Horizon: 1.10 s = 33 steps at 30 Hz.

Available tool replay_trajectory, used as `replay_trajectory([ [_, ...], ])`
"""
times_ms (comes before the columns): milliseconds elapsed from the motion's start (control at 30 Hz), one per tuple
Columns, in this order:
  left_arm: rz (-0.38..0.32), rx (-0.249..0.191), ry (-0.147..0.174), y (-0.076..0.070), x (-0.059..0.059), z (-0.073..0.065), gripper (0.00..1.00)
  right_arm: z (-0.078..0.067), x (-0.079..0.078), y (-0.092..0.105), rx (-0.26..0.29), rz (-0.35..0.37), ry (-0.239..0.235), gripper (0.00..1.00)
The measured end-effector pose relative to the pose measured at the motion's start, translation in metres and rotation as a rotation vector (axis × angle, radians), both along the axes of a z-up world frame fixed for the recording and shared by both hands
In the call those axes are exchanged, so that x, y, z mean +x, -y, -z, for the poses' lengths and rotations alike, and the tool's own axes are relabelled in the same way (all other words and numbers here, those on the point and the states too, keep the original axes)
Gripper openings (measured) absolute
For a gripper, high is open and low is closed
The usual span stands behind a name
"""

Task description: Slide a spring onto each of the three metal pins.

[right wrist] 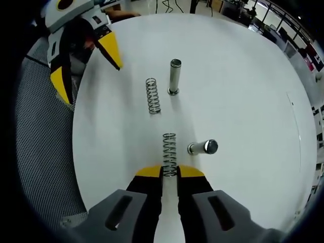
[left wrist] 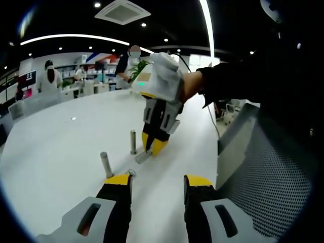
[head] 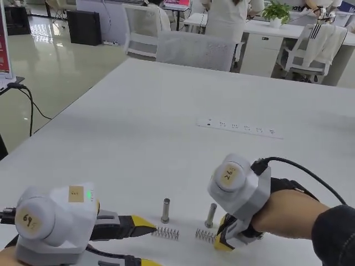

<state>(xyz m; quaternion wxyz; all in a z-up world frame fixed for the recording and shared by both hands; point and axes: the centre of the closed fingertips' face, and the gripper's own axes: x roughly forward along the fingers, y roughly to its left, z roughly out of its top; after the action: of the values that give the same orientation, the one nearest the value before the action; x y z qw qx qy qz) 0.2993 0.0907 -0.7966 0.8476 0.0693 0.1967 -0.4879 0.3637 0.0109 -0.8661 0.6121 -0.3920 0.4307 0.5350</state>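
Note:
Two short metal pins stand upright on the white table (head: 166, 144), the left pin (head: 165, 210) and the right pin (head: 211, 215). Two springs lie flat in front of them. My right gripper (head: 224, 239) is down at the table, shut on the near end of the right spring (right wrist: 169, 152), beside the right pin (right wrist: 204, 147). The other spring (right wrist: 152, 95) lies loose by the left pin (right wrist: 174, 77). My left gripper (left wrist: 158, 180) is open and holds nothing; it hovers left of the loose spring (head: 166, 233), and in its own view it faces the right gripper (left wrist: 152, 144).
A white power strip (head: 238, 127) lies further back on the table. Chairs (head: 194, 50) stand at the far edge, with people and desks beyond. A mesh chair (left wrist: 263, 167) sits close to the near edge of the table.

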Motion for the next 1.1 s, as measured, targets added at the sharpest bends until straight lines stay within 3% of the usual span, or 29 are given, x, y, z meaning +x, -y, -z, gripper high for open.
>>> replay_trajectory([
  [333,0.028,0.016,0.004,0.005,0.0,-0.002,0.34,-0.021,-0.012,-0.003,0.016,-0.008,-0.01,0.08],
  [767,0.073,0.036,0.031,0.013,0.007,-0.01,0.33,-0.052,-0.041,-0.02,0.071,-0.067,-0.043,0.08],
  [1100,0.12,0.049,0.059,0.022,0.006,-0.012,0.28,-0.061,-0.055,-0.029,0.062,-0.128,-0.044,0.08],
])
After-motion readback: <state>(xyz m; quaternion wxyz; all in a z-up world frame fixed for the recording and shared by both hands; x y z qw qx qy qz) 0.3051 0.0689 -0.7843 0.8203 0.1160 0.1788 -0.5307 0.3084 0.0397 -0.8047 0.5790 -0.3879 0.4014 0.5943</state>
